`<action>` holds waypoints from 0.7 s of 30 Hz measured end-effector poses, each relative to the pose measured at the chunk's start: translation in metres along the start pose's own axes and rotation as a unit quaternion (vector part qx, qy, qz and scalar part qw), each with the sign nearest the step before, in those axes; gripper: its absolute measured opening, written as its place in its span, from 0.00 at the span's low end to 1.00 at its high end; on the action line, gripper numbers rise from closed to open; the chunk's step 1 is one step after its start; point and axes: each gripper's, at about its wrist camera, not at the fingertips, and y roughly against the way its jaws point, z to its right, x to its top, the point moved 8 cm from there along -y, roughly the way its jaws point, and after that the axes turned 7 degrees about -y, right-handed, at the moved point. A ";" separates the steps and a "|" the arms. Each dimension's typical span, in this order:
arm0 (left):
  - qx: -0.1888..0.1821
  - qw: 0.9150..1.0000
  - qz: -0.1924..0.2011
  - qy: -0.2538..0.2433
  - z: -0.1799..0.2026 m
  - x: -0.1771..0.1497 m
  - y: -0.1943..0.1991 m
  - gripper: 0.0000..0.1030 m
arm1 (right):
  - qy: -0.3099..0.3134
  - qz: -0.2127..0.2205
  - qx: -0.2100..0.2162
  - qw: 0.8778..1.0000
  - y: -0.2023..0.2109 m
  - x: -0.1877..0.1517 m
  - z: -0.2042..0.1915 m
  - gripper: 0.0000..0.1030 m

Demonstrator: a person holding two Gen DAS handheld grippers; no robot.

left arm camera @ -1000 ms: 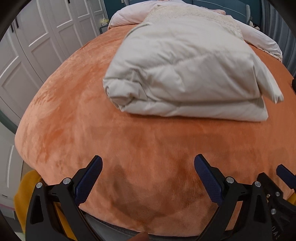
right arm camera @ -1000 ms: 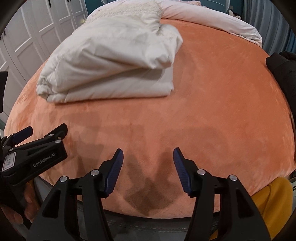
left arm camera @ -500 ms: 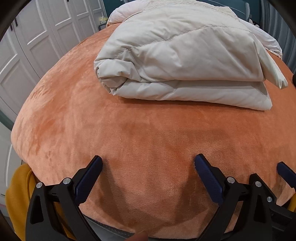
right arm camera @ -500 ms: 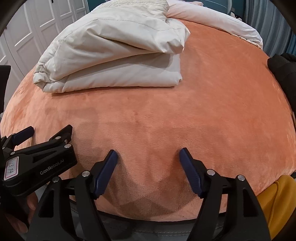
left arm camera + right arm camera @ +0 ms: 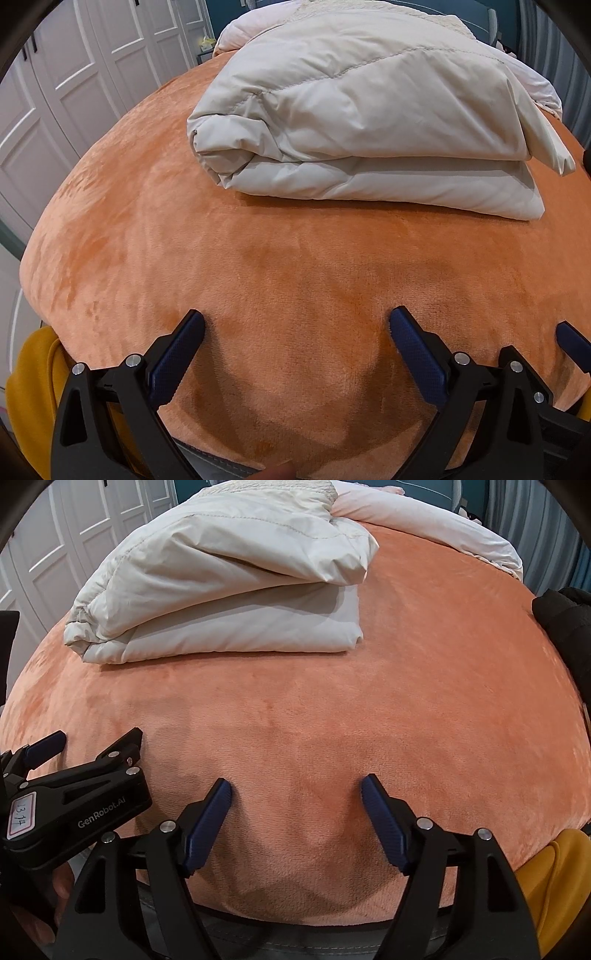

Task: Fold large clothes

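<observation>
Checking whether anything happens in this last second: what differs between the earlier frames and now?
The right gripper has just been opening its fingers, with nothing between them. The folded cream garment now sits larger and closer in both views than a second ago. Unchanged: the left gripper stays open and empty, and the garment keeps its fold on the orange blanket.

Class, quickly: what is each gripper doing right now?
Left gripper: open, holding nothing.
Right gripper: open, holding nothing; its jaws have just been opening.
</observation>
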 end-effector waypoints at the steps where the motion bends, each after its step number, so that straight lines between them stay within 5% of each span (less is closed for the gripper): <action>1: 0.000 1.000 0.000 0.000 0.000 0.000 0.000 0.95 | 0.000 0.000 0.000 1.000 0.000 0.000 0.000 0.69; 21: 0.000 1.000 0.005 -0.002 0.000 0.001 -0.001 0.95 | 0.000 0.005 -0.003 1.000 0.002 -0.005 0.001 0.69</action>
